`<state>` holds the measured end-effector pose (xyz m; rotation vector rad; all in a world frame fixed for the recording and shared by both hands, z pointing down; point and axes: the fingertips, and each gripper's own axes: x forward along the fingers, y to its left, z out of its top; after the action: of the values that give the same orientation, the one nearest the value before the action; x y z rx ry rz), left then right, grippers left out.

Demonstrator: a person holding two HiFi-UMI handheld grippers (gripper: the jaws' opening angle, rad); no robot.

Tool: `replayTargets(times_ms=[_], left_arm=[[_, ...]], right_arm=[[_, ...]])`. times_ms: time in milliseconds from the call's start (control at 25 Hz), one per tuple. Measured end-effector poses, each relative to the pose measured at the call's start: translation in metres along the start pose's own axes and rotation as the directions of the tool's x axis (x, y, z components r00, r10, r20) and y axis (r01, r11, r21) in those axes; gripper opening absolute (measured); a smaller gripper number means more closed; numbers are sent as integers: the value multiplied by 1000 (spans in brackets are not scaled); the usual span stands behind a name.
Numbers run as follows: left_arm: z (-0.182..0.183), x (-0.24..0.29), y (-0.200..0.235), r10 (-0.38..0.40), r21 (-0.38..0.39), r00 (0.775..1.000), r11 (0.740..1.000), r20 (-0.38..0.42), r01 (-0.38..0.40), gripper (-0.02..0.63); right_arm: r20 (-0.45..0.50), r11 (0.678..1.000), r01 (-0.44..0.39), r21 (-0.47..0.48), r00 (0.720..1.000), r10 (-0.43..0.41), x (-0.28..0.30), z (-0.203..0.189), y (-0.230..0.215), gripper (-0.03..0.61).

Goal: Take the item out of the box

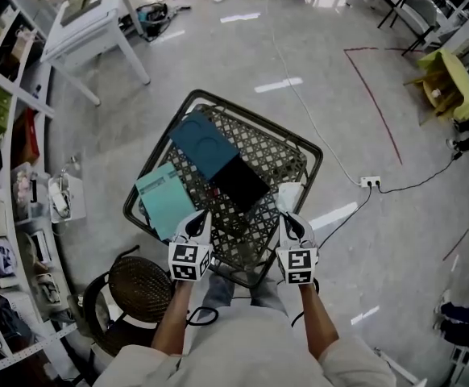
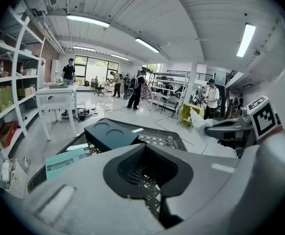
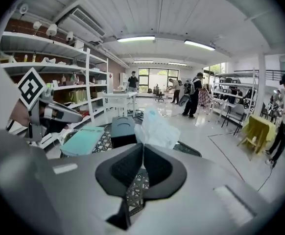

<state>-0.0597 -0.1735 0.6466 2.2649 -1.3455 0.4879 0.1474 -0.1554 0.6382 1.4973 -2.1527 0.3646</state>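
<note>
Clamped on a thin fold of the crumpled white bag (image 3: pixel 154 129) with the right gripper (image 3: pixel 142 148), jaws almost together, just over the near right rim of the wire basket (image 1: pixel 260 127), with the left gripper (image 2: pixel 145 148) closed on nothing. Could well slip free with so little film pinched, dropping back beside the dark teal box (image 1: pixel 205 143), or snag on the mesh.

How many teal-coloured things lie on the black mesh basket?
2. A dark teal box sits toward the far side of the mesh basket; a light teal flat item lies at its left edge. The box may hide more.
</note>
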Motion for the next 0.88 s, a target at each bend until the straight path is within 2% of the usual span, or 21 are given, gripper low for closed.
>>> replayTargets(times_ms=[120,320,520,880], left_arm=[[13,-4,-2,3,6,1000,1000,22,-3,6],[47,-7,-6,-6,28,997,1000,81,4,6],[82,-11,-15,-17,59,990,998,138,9,6],[144,-21,-17,-34,117,969,993,246,5,6]], right_arm=[[25,1000,24,13,999,-24,-6,6,-7,9],[91,997,74,9,993,-75,-20,49,-22,9],[131,995,100,7,986,-100,-33,72,-36,9],[241,989,147,-23,961,-138,-48,130,-45,8]])
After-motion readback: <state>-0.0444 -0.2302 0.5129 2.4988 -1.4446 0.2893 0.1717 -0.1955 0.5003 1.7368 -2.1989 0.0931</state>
